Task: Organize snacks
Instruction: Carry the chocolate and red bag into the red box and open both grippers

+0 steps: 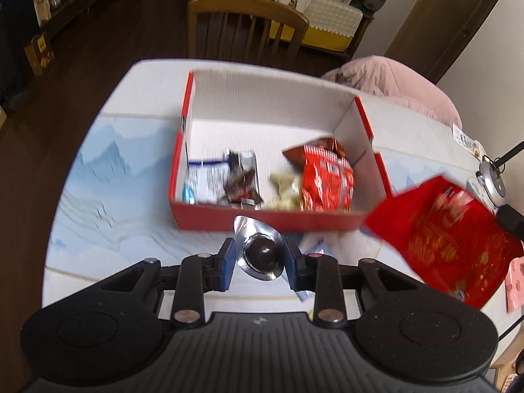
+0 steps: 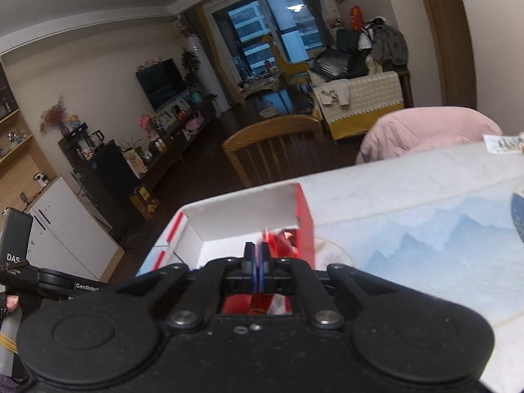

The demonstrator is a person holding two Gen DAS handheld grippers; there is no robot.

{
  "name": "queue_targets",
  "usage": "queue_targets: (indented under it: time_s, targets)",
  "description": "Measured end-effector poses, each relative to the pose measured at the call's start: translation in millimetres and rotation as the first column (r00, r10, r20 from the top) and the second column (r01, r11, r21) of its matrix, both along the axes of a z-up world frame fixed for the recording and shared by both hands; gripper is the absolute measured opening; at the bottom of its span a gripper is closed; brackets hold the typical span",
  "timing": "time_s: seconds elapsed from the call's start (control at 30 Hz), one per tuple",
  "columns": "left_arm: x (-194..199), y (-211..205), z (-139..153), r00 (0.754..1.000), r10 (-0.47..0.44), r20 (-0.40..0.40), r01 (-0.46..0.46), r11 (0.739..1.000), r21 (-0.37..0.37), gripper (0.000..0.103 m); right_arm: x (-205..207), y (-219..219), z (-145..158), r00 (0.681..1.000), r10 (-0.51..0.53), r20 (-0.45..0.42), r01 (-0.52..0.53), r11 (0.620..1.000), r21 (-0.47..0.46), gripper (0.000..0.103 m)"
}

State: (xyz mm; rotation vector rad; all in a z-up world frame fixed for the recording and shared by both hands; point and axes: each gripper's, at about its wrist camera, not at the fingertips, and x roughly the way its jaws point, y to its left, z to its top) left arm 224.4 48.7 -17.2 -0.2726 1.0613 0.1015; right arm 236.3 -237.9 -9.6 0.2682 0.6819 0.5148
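Carrying a foil-wrapped chocolate [image 1: 260, 252] pinched in the left gripper [image 1: 260, 258] just short of the red box [image 1: 271, 221], which already holds several snacks [image 1: 327, 180]; the right gripper [image 2: 258, 255] is fully closed, perhaps on a thin red packet [image 1: 439, 239]

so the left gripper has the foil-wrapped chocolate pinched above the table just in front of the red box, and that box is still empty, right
Not quite: the box is not empty. The left wrist view shows the red box already holding several snacks, among them a red packet. The rest stands: the left gripper pinches the foil-wrapped chocolate just in front of the box.
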Motion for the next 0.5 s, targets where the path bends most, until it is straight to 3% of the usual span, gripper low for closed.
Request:
queue_targets:
  time_s: [0.17, 0.33, 0.5]
  targets:
    - [21, 9, 2, 1.0, 0.025, -0.008, -0.024, 0.999, 0.029, 0.03, 31, 32, 4, 0.998, 0.06, 0.016, -0.059, 0.998, -0.031, 0.0]
    - [21, 14, -3, 0.999, 0.035, -0.01, -0.034, 0.999, 0.02, 0.03, 38, 35, 6, 0.99, 0.137, 0.006, -0.137, 0.989, -0.052, 0.0]
    - [11, 13, -9, 0.999, 0.036, -0.011, -0.036, 0.999, -0.003, 0.03, 25, 22, -20, 0.983, 0.166, -0.077, -0.173, 0.981, -0.088, 0.014]
